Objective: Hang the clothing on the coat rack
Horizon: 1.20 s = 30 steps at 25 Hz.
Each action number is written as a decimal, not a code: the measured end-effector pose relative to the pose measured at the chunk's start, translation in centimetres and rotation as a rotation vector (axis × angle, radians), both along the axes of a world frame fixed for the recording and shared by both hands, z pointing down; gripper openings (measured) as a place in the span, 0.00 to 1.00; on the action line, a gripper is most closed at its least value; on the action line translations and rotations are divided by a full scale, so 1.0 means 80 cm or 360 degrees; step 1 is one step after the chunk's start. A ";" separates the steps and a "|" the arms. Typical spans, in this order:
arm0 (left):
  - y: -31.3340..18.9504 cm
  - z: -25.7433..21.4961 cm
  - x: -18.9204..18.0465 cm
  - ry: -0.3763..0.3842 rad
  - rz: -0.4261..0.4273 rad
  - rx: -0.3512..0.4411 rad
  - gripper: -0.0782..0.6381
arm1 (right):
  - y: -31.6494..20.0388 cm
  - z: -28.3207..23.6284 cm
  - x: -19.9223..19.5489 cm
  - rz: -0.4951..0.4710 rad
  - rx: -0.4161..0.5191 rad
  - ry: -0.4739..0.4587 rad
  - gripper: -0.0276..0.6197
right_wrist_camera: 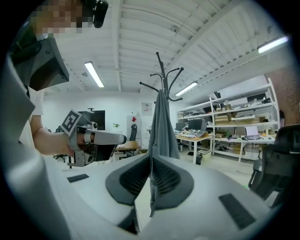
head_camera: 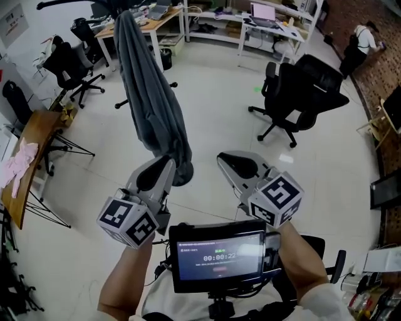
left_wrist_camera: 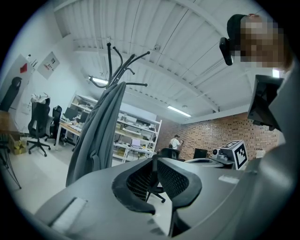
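A long grey garment [head_camera: 150,94] hangs from the black coat rack [head_camera: 81,3] and drapes down toward the floor. The left gripper view shows the rack [left_wrist_camera: 117,61] and garment [left_wrist_camera: 96,136] to the left; in the right gripper view the rack [right_wrist_camera: 164,77] and garment [right_wrist_camera: 163,126] stand straight ahead. My left gripper [head_camera: 166,163] is shut and empty, its tip near the garment's lower hem but apart from it. My right gripper [head_camera: 225,158] is shut and empty, to the right of the garment. Both sets of jaws [left_wrist_camera: 153,159] [right_wrist_camera: 151,157] meet with nothing between them.
A black office chair [head_camera: 301,94] stands to the right and others [head_camera: 69,63] at the left. Desks [head_camera: 144,25] and shelves line the back. A wooden table [head_camera: 31,144] with a pink cloth [head_camera: 19,163] is at the left. A person [head_camera: 360,41] stands by the brick wall.
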<state>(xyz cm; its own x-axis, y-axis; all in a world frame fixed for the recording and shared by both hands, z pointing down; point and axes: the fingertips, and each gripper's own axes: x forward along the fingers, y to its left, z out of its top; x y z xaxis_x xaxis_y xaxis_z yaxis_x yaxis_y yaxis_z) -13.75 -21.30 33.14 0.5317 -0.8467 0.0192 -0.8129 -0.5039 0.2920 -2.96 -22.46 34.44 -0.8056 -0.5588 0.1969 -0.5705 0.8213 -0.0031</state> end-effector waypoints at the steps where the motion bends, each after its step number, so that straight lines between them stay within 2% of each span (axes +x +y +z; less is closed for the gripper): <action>1: 0.002 0.002 0.001 0.0001 -0.0003 -0.0009 0.16 | 0.002 0.001 0.000 -0.0011 -0.0003 -0.0003 0.09; 7: 0.007 0.010 0.014 -0.0005 0.0008 -0.0046 0.16 | 0.007 0.008 0.006 -0.0035 -0.0029 -0.0022 0.05; 22: 0.007 0.022 0.038 -0.0019 0.0095 -0.0084 0.16 | 0.004 0.022 0.016 0.0007 -0.0085 -0.0062 0.05; 30: 0.004 0.020 0.035 -0.0020 0.0102 -0.0071 0.16 | -0.001 0.020 0.013 0.0016 -0.0070 -0.0051 0.05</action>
<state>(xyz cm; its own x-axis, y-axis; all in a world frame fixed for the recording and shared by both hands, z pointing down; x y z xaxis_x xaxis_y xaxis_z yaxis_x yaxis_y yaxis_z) -10.93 -21.00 34.70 0.5843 -0.8091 0.0631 -0.7831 -0.5417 0.3055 -1.89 -22.56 36.02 -0.8062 -0.5584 0.1956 -0.5778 0.8141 -0.0576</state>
